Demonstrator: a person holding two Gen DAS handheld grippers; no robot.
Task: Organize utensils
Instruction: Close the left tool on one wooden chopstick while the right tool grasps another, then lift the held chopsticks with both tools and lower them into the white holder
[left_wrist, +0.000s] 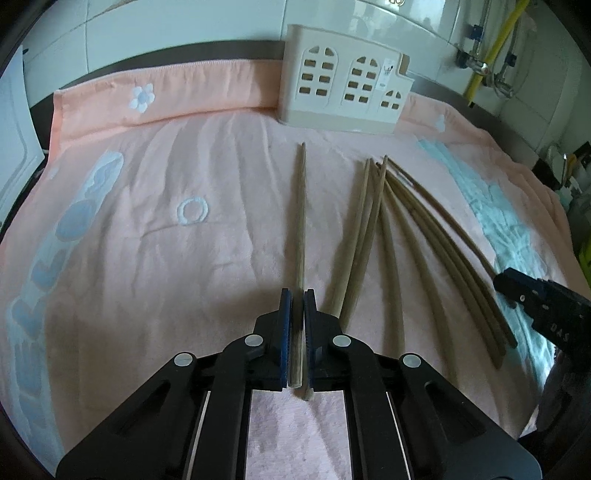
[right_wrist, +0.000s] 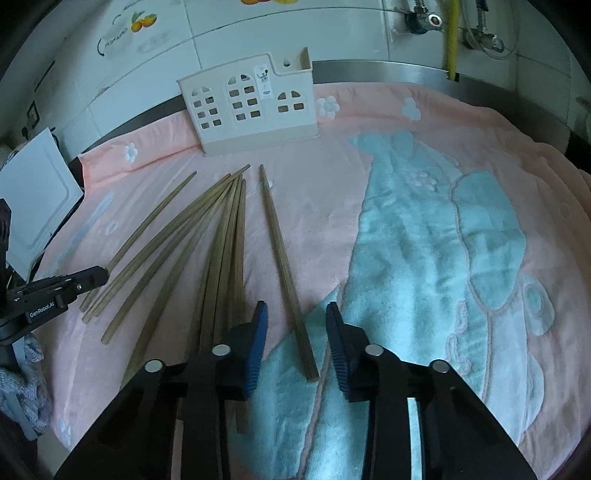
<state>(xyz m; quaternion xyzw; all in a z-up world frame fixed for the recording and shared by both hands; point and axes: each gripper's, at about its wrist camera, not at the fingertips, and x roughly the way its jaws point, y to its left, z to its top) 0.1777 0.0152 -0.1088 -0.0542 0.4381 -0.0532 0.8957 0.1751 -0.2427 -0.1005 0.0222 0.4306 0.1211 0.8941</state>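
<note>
My left gripper (left_wrist: 297, 295) is shut on the near end of a single wooden chopstick (left_wrist: 301, 221) that lies pointing toward the cream utensil holder (left_wrist: 343, 81) with window-shaped cutouts. Several more chopsticks (left_wrist: 406, 229) fan out to its right. In the right wrist view, my right gripper (right_wrist: 296, 306) has its jaws apart on either side of another lone chopstick (right_wrist: 280, 251), and the pads do not touch it. The fanned chopsticks (right_wrist: 221, 236) lie to its left, with the holder (right_wrist: 255, 110) upright at the back. The left gripper (right_wrist: 88, 277) shows at the far left.
Everything lies on a pink towel (left_wrist: 147, 258) with pale blue patterns, spread over a counter. A white board (right_wrist: 33, 206) leans at the left edge. A tiled wall with a yellow pipe (right_wrist: 450, 37) and taps stands behind the holder.
</note>
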